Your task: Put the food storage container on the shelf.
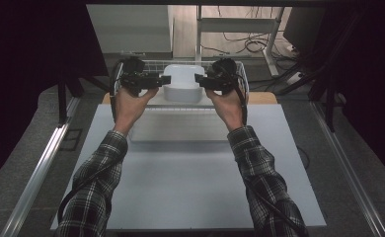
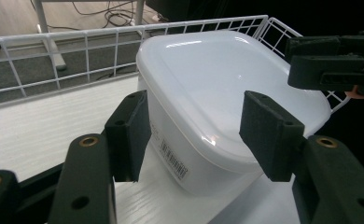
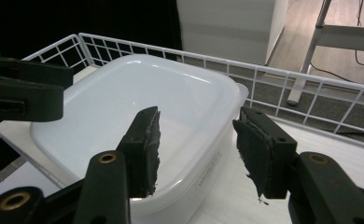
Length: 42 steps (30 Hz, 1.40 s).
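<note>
A white plastic container [image 1: 182, 83] with a shut lid stands inside a white wire basket [image 1: 190, 62] at the far middle of the table. My left gripper [image 1: 165, 80] is at the container's left side and my right gripper [image 1: 199, 80] at its right side, jaws pointing at each other. In the left gripper view the container [image 2: 217, 79] sits just ahead of the open left gripper [image 2: 196, 128], and the other gripper [image 2: 334, 65] shows beyond it. The right gripper [image 3: 199, 142] is also open, with the container's [image 3: 138, 98] corner between its pads.
The basket's wire walls [image 2: 77, 39] [image 3: 283, 74] rise close behind the container. A pale flat board [image 1: 180, 127] lies on the grey table [image 1: 190, 177] in front of the basket. Desk legs and cables are on the floor beyond.
</note>
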Motion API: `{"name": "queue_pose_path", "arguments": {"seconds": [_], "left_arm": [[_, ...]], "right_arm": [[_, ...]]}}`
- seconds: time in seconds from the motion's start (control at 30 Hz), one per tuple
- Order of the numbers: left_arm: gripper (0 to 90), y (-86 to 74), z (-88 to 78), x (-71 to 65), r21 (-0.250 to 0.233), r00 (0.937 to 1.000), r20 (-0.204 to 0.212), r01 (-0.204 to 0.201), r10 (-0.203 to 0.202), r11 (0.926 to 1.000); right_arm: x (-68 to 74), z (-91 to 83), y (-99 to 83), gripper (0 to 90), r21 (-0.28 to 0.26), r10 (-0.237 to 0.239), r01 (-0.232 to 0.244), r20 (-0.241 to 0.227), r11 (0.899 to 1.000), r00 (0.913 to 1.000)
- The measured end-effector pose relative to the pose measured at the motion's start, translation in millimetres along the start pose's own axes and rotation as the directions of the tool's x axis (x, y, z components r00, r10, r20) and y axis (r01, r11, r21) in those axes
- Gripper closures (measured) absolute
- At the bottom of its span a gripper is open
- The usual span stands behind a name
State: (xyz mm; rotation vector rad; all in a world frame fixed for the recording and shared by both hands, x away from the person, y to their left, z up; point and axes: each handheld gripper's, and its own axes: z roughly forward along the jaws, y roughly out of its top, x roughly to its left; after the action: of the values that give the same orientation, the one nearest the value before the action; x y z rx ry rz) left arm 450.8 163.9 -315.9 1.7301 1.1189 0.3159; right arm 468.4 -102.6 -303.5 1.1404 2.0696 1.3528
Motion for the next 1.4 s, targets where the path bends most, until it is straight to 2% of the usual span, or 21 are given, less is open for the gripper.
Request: {"name": "queue_pose_path", "arguments": {"seconds": [0.07,0.1,0.2,0.23,0.27,0.37,0.43,0.5,0.53,0.57,0.63,0.67,0.7,0.73,0.77,0.9,1.0,1.03,1.2,1.3,1.4], "left_arm": [[42.2,0.3,-0.1,-1.6,-0.001,0.9999,-0.012,-0.009,0.009,1.0],[41.1,1.1,-0.1,-3.9,-0.002,0.9993,-0.031,-0.021,0.021,0.9998],[36.5,1.6,-1.1,-5.4,-0.008,0.9987,-0.038,-0.034,0.033,0.9994],[35.1,1.6,-2.3,-5.6,-0.019,0.9993,-0.026,-0.029,0.028,0.9994],[33.2,1.4,-5.8,-5.6,-0.037,0.9998,0.009,-0.019,0.019,0.9991],[28.9,0.7,-8.5,-7.1,-0.054,0.9994,0.026,-0.022,0.024,0.9983],[21.6,-2.1,-10.7,-8.0,-0.052,0.9973,0.061,-0.036,0.04,0.998],[14.4,-5.3,-11.2,-8.7,-0.04,0.9963,0.07,-0.048,0.051,0.998],[12.2,-5.3,-11.2,-8.7,-0.04,0.9963,0.07,-0.048,0.051,0.998],[10.8,-9.3,-11.6,-9.5,-0.025,0.9946,0.079,-0.066,0.068,0.9975],[8.1,-13.9,-12.3,-10.0,-0.021,0.9923,0.092,-0.081,0.083,0.9965],[6.9,-13.9,-12.3,-10.0,-0.021,0.9923,0.092,-0.081,0.083,0.9965],[5.4,-16.3,-12.5,-10.2,-0.018,0.9896,0.109,-0.093,0.094,0.9955],[5.4,-18.5,-12.8,-10.8,-0.019,0.9888,0.109,-0.1,0.101,0.9948],[4.8,-22.7,-13.3,-12.0,-0.013,0.987,0.113,-0.114,0.115,0.9934],[3.4,-28.2,-13.5,-14.0,-0.009,0.9847,0.103,-0.141,0.141,0.99],[2.9,-33.2,-14.0,-16.6,-0.009,0.9798,0.087,-0.18,0.18,0.9836],[2.8,-36.2,-14.7,-17.9,-0.006,0.9757,0.088,-0.201,0.201,0.9796],[2.6,-43.0,-16.9,-20.1,-0.013,0.9717,0.096,-0.216,0.216,0.9764],[2.8,-50.2,-21.2,-23.1,-0.037,0.965,0.104,-0.238,0.241,0.9705],[2.7,-55.0,-24.0,-24.6,-0.04,0.9624,0.113,-0.244,0.247,0.9689]], "right_arm": [[-0.3,1.5,1.1,48.8,0.001,-0.001,0.001,0.004,1.0,1.0],[0.2,2.0,1.7,48.7,0.001,-0.005,0.005,0.01,1.0,0.9999],[1.4,1.5,2.8,46.8,0.002,-0.017,0.017,0.017,1.0,0.9997],[1.3,0.9,3.0,45.6,-0.002,-0.019,0.019,0.01,1.0,0.9998],[1.0,0.0,3.2,44.0,-0.006,-0.02,0.02,0.001,1.0,0.9998],[0.7,-1.7,3.5,39.7,-0.006,-0.022,0.022,-0.016,1.0,0.9996],[0.8,-3.0,1.8,30.5,-0.001,-0.031,0.031,-0.059,1.0,0.9978],[1.9,-4.4,-0.8,23.8,-0.006,-0.049,0.049,-0.084,0.999,0.9952],[1.9,-4.4,-0.8,23.8,-0.006,-0.049,0.049,-0.084,0.999,0.9952],[3.1,-5.3,-3.9,15.6,-0.008,-0.06,0.06,-0.109,0.998,0.9923],[5.2,-5.7,-7.4,9.4,-0.002,-0.078,0.078,-0.108,0.997,0.9911],[5.2,-5.7,-7.4,9.4,-0.002,-0.078,0.078,-0.108,0.997,0.9911],[7.2,-6.2,-11.1,6.2,0.013,-0.107,0.109,-0.098,0.994,0.9894],[7.2,-6.2,-11.1,6.2,0.013,-0.107,0.109,-0.098,0.994,0.9894],[8.9,-7.0,-15.1,2.9,0.024,-0.131,0.134,-0.103,0.991,0.986],[9.6,-9.4,-20.6,1.6,0.024,-0.139,0.143,-0.115,0.989,0.9836],[9.4,-11.6,-25.4,1.1,0.019,-0.141,0.145,-0.129,0.989,0.9816],[9.8,-13.1,-28.5,0.8,0.026,-0.144,0.149,-0.133,0.988,0.9806],[9.6,-16.7,-33.8,0.7,0.027,-0.156,0.161,-0.14,0.986,0.9778],[10.2,-21.1,-38.8,0.6,0.026,-0.171,0.176,-0.146,0.984,0.9744],[11.1,-24.6,-42.2,0.6,0.021,-0.181,0.186,-0.152,0.982,0.9717]]}}
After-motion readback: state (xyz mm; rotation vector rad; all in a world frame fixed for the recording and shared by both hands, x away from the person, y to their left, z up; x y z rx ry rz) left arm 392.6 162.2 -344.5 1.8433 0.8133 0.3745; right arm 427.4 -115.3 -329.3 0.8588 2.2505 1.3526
